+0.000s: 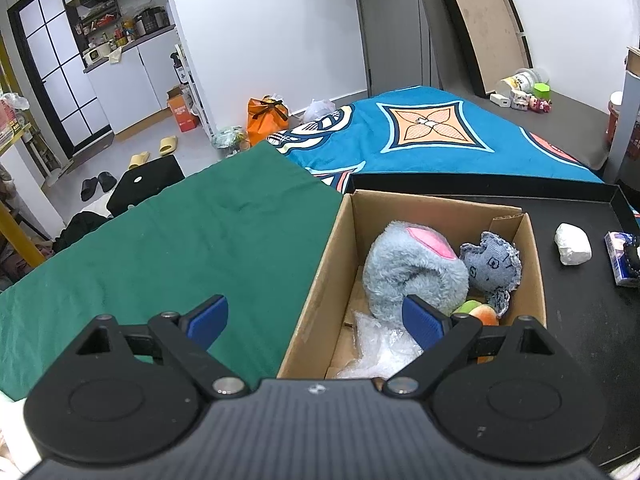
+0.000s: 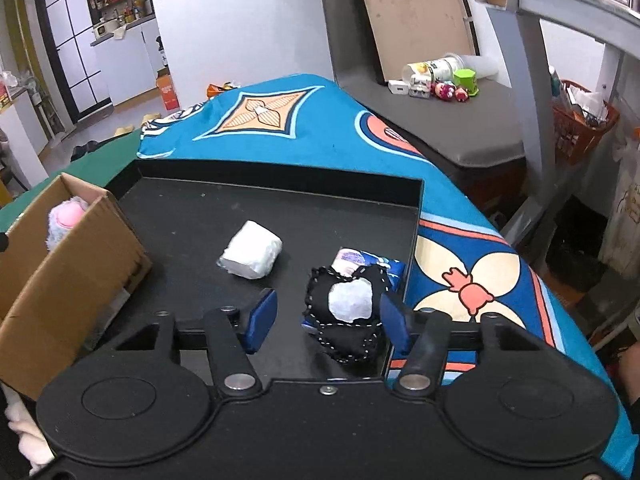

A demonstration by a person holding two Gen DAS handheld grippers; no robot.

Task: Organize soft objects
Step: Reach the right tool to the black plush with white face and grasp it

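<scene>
My right gripper has the black stitched plush between its parted fingers, against the right one and clear of the left — nothing gripped. My left gripper hangs wide over the cardboard box — inside, a grey plush, a denim doll and crumpled plastic.

A black stitched pouch with a white patch lies on the black tray, overlapping a blue tissue packet; a white wad lies apart; the cardboard box holds a grey-blue plush, a denim doll and an orange-green toy.
</scene>
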